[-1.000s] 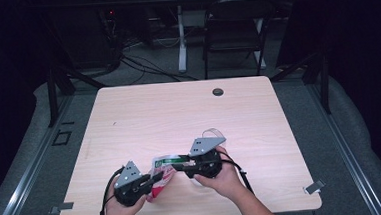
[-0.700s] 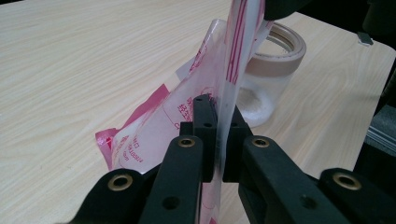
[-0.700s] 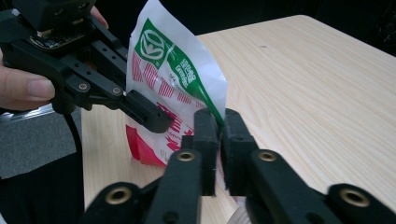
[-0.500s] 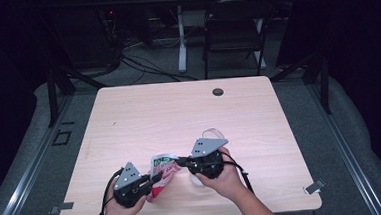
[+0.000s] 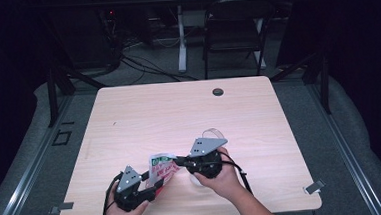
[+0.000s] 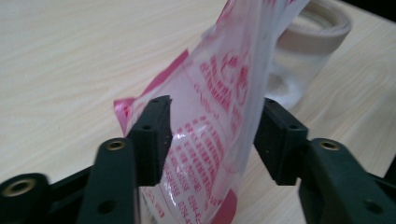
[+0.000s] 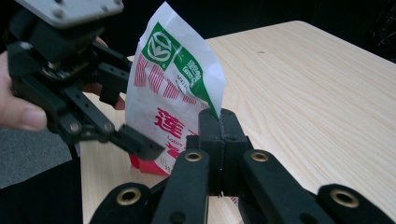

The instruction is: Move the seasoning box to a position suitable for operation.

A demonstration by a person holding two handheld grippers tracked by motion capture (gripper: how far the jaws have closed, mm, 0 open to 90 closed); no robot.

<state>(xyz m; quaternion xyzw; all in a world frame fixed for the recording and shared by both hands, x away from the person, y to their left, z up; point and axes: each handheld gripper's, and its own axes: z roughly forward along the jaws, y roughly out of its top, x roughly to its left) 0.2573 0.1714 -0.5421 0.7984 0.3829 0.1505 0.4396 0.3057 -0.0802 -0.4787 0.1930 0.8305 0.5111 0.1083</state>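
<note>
From above, the hands hide much of the plastic bag (image 5: 161,168) near the table's (image 5: 179,113) front edge, whereas the right gripper (image 7: 218,122) view shows its jaws pinched together on the bag's edge, and the left gripper (image 6: 212,135) view shows jaws spread around the bag's lower end, contact unclear.

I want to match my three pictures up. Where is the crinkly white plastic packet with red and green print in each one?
High view: the white plastic packet with red and green print sits near the table's front edge.
Left gripper view: centre.
Right gripper view: left of centre.
Shared landmark: light wooden table.
</note>
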